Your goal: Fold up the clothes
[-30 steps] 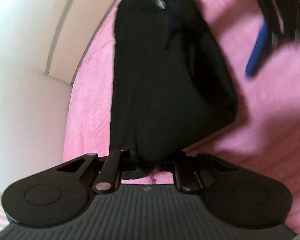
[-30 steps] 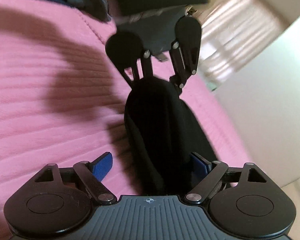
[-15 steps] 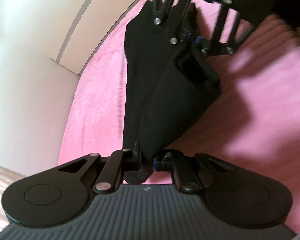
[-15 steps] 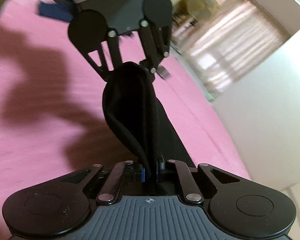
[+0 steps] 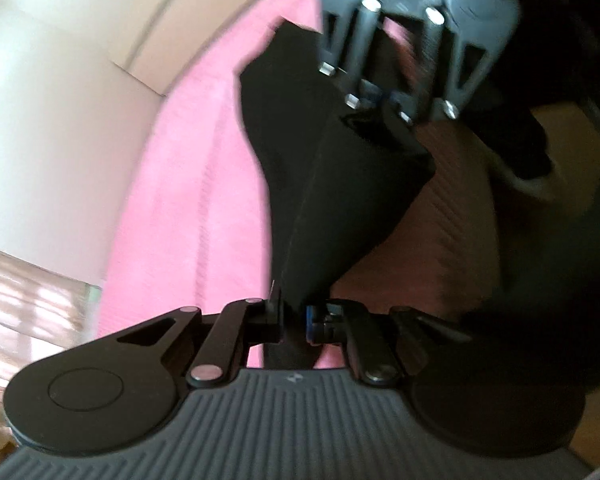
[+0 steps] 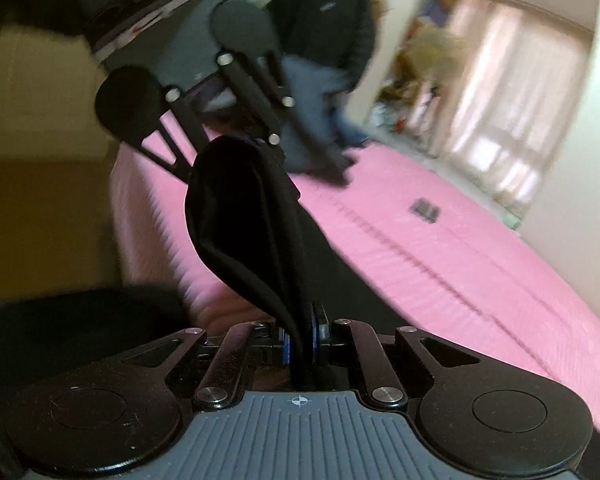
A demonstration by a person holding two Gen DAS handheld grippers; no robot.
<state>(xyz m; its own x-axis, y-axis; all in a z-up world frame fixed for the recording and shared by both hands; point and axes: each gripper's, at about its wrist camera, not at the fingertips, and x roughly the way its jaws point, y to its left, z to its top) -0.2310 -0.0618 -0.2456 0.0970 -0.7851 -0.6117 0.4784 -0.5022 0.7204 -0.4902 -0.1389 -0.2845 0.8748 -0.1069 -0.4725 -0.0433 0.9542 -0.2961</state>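
A black garment (image 5: 340, 200) hangs stretched between my two grippers above the pink bed cover (image 5: 188, 216). In the left wrist view my left gripper (image 5: 294, 318) is shut on one edge of the cloth. Opposite it, at the top, my right gripper (image 5: 376, 96) pinches the other end. In the right wrist view my right gripper (image 6: 300, 338) is shut on the black garment (image 6: 244, 232), its blue pads pressed against the fabric. The left gripper (image 6: 236, 142) faces it at the far end, its fingertips hidden by the cloth.
The pink bed cover (image 6: 440, 264) runs off to the right, with a small dark object (image 6: 424, 210) lying on it. A pile of clothes (image 6: 320, 120), blue and black, sits at the bed's far end. White walls and a curtained window (image 6: 512, 112) border the bed.
My right gripper, open around the cloth a second ago, has shut on it. Both grippers have lifted and swung, so the garment now hangs taut between them off the bed.
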